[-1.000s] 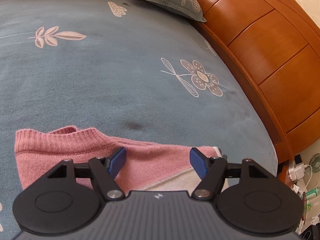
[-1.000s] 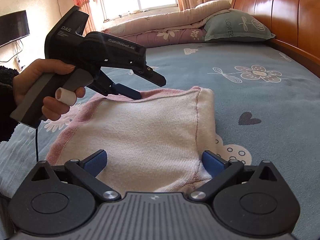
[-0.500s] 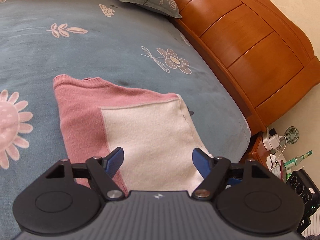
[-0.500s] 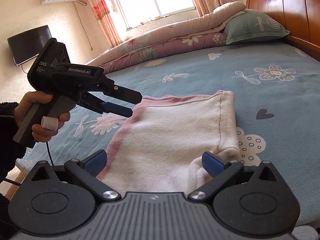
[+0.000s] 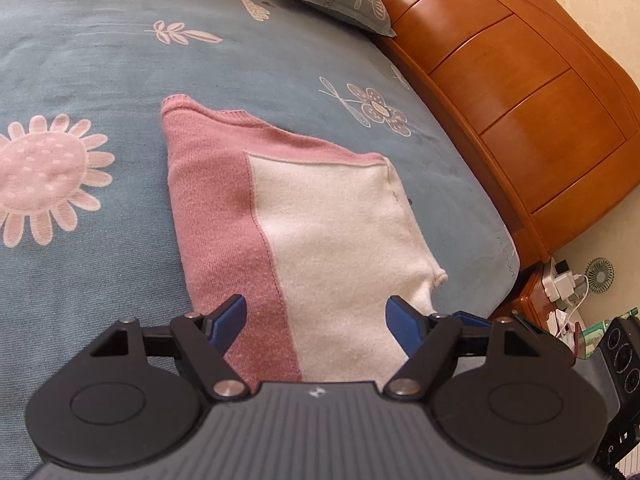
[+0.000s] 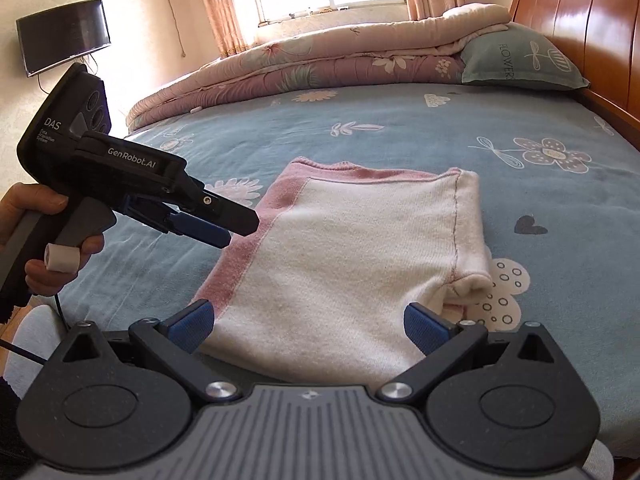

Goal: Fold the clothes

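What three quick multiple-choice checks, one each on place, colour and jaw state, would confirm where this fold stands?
1. Where does the sweater lie?
A. on the blue bedsheet
B. on the pillow
C. on the floor

2. Which colours does the sweater show?
A. grey and black
B. pink and cream
C. all blue

3. How do the jaws of the right gripper stand?
A. shut on the sweater
B. shut on nothing
C. open, holding nothing

Answers: 1 A, sheet shows all round it; 2 B, pink band beside a cream panel; 3 C, blue pads sit wide apart.

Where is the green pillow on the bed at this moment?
The green pillow lies at the far right in the right wrist view, against the wooden headboard, beside the rolled quilt.
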`<state>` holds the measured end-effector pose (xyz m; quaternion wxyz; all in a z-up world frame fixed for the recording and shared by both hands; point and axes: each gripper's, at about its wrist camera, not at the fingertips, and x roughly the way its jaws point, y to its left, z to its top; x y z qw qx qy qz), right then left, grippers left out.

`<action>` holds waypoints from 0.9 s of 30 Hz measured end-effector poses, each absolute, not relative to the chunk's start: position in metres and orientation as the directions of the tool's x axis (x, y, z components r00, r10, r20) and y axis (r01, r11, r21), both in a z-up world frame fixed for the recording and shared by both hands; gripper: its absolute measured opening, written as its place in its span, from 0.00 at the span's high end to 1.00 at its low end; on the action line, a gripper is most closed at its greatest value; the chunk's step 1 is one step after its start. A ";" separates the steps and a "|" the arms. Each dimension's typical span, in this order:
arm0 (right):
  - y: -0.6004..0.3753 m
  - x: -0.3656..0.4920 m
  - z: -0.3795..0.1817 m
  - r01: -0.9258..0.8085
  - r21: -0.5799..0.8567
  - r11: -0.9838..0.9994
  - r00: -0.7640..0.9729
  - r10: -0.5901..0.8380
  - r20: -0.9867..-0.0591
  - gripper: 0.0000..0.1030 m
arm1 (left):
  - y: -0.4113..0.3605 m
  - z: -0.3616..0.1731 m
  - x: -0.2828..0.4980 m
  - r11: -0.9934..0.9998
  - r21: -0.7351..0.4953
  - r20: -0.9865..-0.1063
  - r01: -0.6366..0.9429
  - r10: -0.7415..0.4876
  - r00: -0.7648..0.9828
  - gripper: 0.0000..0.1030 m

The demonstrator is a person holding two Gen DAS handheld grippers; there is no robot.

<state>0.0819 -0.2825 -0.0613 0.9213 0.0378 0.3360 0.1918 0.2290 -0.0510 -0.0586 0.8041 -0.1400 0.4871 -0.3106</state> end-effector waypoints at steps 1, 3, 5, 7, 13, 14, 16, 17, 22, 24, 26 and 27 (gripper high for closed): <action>-0.279 0.090 -0.062 -0.328 0.192 0.925 0.701 0.374 -0.607 0.00 | -0.050 -0.058 0.228 0.771 -0.522 -0.700 0.364 -0.631 0.335 0.26; -0.275 0.106 -0.070 -0.310 0.195 0.931 0.680 0.360 -0.639 0.00 | -0.049 -0.057 0.226 0.779 -0.510 -0.706 0.365 -0.622 0.339 0.26; -0.278 0.116 -0.086 -0.238 0.166 0.957 0.657 0.285 -0.698 0.00 | -0.047 -0.056 0.224 0.786 -0.498 -0.712 0.367 -0.612 0.344 0.26; -0.287 0.111 -0.095 -0.191 0.147 0.970 0.652 0.238 -0.720 0.00 | -0.045 -0.055 0.221 0.793 -0.486 -0.718 0.368 -0.602 0.349 0.25; -0.307 0.080 -0.081 -0.134 0.164 0.977 0.715 0.210 -0.666 0.00 | -0.046 -0.055 0.222 0.799 -0.476 -0.719 0.367 -0.594 0.359 0.25; -0.308 0.079 -0.077 -0.142 0.180 0.973 0.724 0.226 -0.652 0.00 | -0.048 -0.055 0.222 0.793 -0.485 -0.714 0.369 -0.602 0.357 0.25; -0.303 0.082 -0.072 -0.181 0.198 0.963 0.726 0.267 -0.634 0.00 | -0.053 -0.055 0.223 0.783 -0.496 -0.706 0.376 -0.615 0.350 0.25; -0.298 0.084 -0.071 -0.203 0.199 0.959 0.722 0.284 -0.631 0.00 | -0.056 -0.054 0.222 0.778 -0.498 -0.703 0.383 -0.621 0.346 0.25; -0.274 0.085 -0.083 -0.299 0.169 0.939 0.659 0.332 -0.675 0.00 | -0.065 -0.056 0.214 0.732 -0.554 -0.675 0.397 -0.674 0.300 0.24; -0.273 0.079 -0.089 -0.305 0.152 0.940 0.648 0.322 -0.690 0.00 | -0.068 -0.063 0.209 0.687 -0.622 -0.651 0.376 -0.721 0.239 0.24; -0.274 0.073 -0.090 -0.308 0.138 0.941 0.650 0.314 -0.692 0.00 | -0.072 -0.071 0.205 0.661 -0.659 -0.640 0.359 -0.744 0.195 0.24; -0.275 0.071 -0.089 -0.309 0.136 0.941 0.653 0.314 -0.690 0.00 | -0.075 -0.075 0.203 0.658 -0.664 -0.642 0.354 -0.745 0.180 0.23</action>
